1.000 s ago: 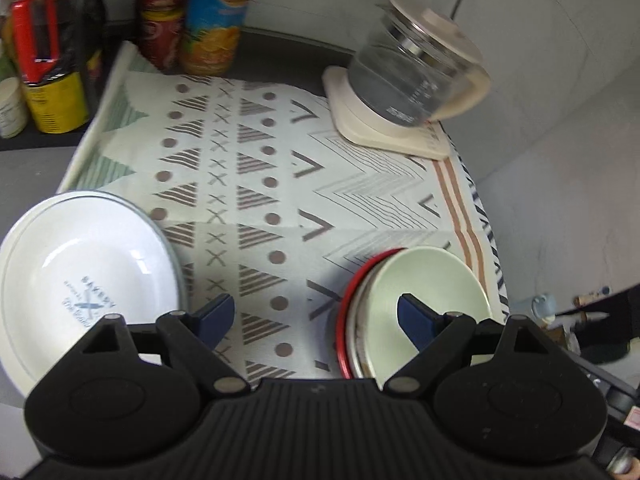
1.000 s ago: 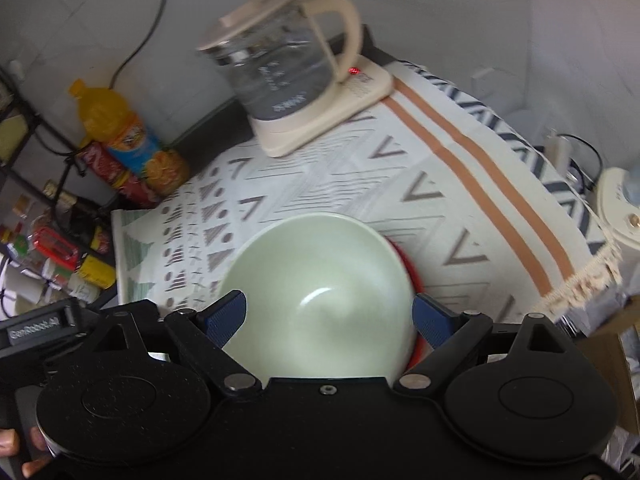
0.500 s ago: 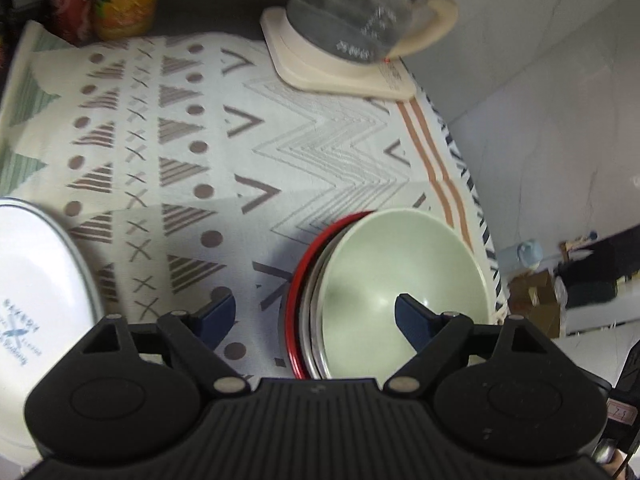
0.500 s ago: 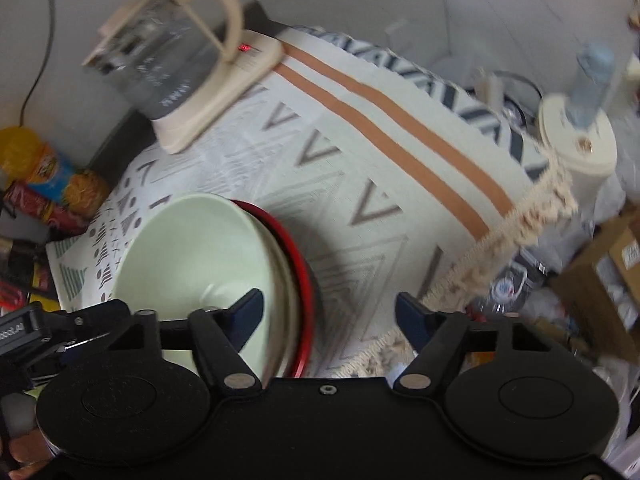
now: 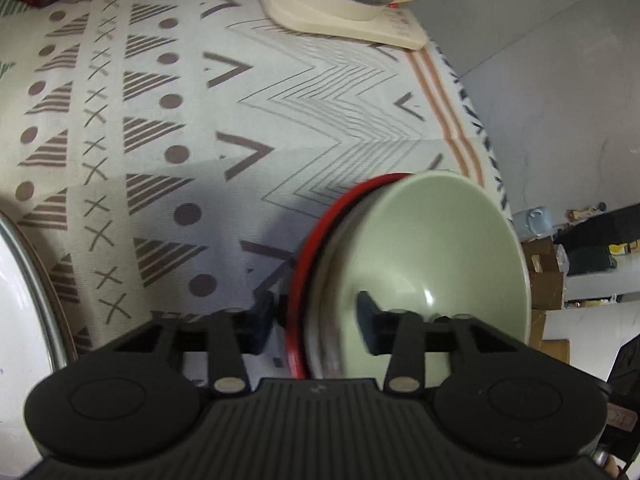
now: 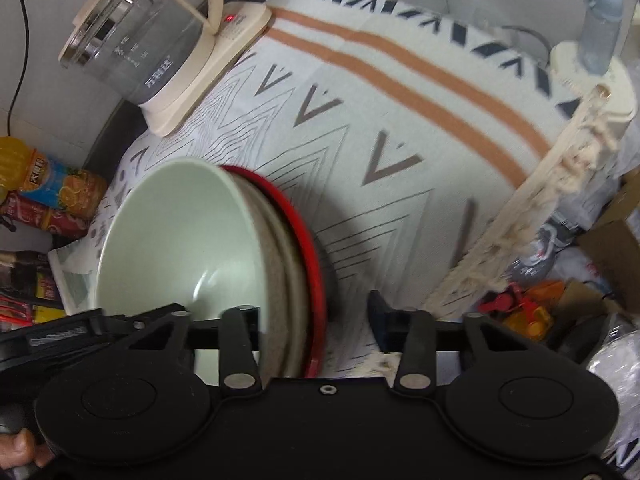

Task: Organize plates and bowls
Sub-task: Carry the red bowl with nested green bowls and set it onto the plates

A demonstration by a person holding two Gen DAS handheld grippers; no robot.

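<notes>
A pale green bowl [image 5: 448,248] sits on a grey plate [image 5: 332,292] and a red plate [image 5: 308,264] on the patterned cloth. My left gripper [image 5: 316,320] straddles the left rims of this stack, jaws partly closed around them, one finger outside, one inside the bowl. My right gripper [image 6: 316,316] straddles the stack's right side; the bowl [image 6: 180,232] and red plate [image 6: 308,248] lie between its open fingers. A white plate [image 5: 20,340] lies at the far left.
A glass kettle on a cream base [image 6: 160,48] stands at the back of the cloth. Drink bottles and cans [image 6: 44,188] stand at the back left. The cloth's fringed edge [image 6: 552,184] hangs at the right, with clutter on the floor below.
Both grippers moved down and in toward the stack. The left gripper's jaws narrowed around the left rims; the right gripper shifted right so the stack's right edge is between its fingers.
</notes>
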